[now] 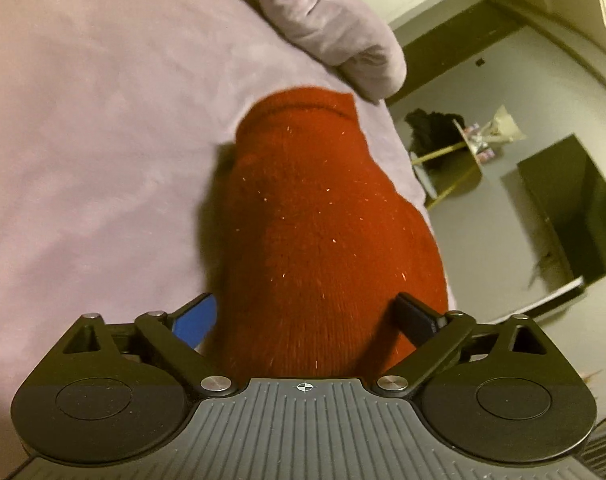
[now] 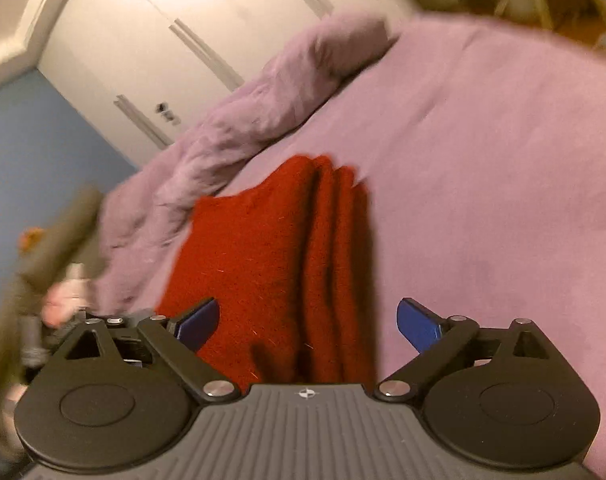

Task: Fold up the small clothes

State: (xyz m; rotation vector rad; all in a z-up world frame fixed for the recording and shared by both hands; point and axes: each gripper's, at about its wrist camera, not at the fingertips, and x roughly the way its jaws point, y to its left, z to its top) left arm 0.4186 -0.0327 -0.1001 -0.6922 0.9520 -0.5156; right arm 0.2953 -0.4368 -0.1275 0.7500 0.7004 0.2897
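In the left wrist view the left gripper (image 1: 305,316) stands wide apart, its blue pads flanking a red knitted garment (image 1: 319,232) that fills the frame's centre on a lilac bedsheet (image 1: 83,140); whether the pads touch it, I cannot tell. In the right wrist view the right gripper (image 2: 307,320) is likewise spread, empty, over the garment's (image 2: 271,256) folded ridges, a rumpled duvet (image 2: 239,120) at upper left.

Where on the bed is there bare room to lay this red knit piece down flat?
Bare lilac bedsheet lies open to the right of the red knitted garment in the right wrist view. In the left wrist view the sheet is also bare left of it. Crowded: the bunched lilac duvet along the far-left side, and the mattress edge close by.
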